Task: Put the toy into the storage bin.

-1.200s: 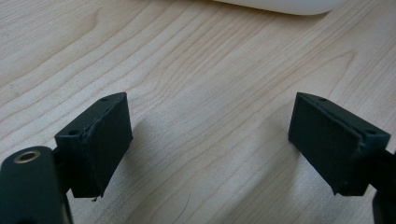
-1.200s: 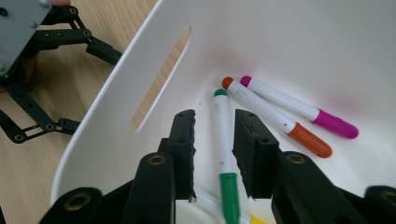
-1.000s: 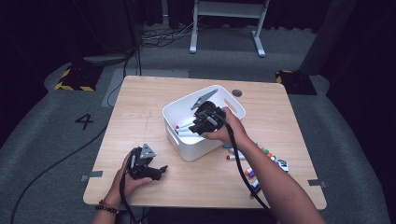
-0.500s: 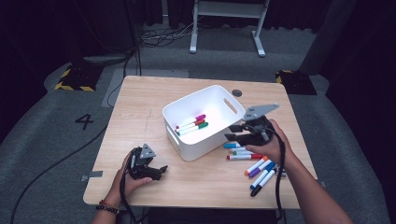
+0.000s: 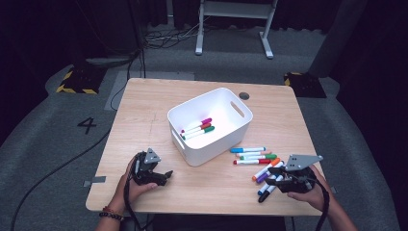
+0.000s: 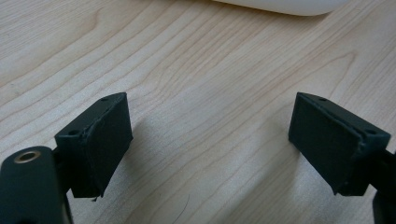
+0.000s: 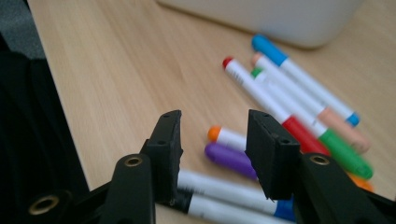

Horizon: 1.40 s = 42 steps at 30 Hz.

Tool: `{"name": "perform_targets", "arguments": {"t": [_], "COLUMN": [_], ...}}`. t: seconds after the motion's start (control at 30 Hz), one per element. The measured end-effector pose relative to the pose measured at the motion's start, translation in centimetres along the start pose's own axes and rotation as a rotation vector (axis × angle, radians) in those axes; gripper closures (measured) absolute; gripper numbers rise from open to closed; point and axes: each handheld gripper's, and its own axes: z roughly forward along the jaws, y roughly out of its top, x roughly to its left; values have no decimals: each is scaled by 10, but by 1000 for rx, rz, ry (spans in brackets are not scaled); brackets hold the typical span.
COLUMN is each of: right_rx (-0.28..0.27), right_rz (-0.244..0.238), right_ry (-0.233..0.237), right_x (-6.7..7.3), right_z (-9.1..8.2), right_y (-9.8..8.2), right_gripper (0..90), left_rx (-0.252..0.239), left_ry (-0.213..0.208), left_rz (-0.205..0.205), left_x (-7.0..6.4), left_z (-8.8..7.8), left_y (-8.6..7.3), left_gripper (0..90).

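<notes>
A white bin (image 5: 236, 129) stands mid-table with three markers (image 5: 197, 129) lying in it. Several loose markers (image 5: 254, 156) lie on the wood to its front right. My right gripper (image 5: 275, 179) hovers low over the nearest of them at the front right. In the right gripper view its jaws (image 7: 215, 122) stand open and have just been opening, with nothing between the pads; an orange-capped marker (image 7: 228, 137) and a purple one (image 7: 229, 159) lie just beyond. My left gripper (image 5: 162, 176) rests at the front left, open wide (image 6: 210, 102) over bare wood.
The wooden table (image 5: 144, 115) has its front edge close behind both hands. The bin's bottom edge (image 6: 280, 4) lies ahead of the left jaws. Grey floor surrounds the table, with a metal stand (image 5: 233, 24) behind.
The right gripper has left the bin, swung right and down to the loose markers at the front right, and its jaws stand wider. The left gripper has stayed put.
</notes>
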Motion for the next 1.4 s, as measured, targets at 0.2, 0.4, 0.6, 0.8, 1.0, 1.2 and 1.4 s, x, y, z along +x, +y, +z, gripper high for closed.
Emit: {"name": "perform_targets", "arguments": {"t": [0.2, 0.4, 0.6, 0.8, 1.0, 1.2, 1.4], "right_rx": [26, 32, 49, 30, 64, 43, 26], "right_rz": [-7, -34, -57, -74, -79, -91, -95], "right_ry": [46, 68, 74, 96, 98, 101, 95], "right_x": [4, 9, 13, 15, 19, 22, 26], "right_z": [8, 21, 28, 34, 42, 47, 48], "right_y": [-32, -48, -47, -47, -50, -47, -47], "right_gripper": [531, 516, 514, 519, 549, 663, 748], "left_rx": [2, 3, -1, -1, 0, -2, -2], "left_ry": [0, -1, 0, 0, 0, 2, 2], "left_rz": [-4, -6, -2, -2, -1, 0, -1], "left_x": [0, 0, 0, 0, 0, 0, 0], "left_z": [0, 0, 0, 0, 0, 0, 0], "left_y": [0, 0, 0, 0, 0, 0, 0], "left_gripper": [135, 135, 135, 135, 135, 135, 135]}}
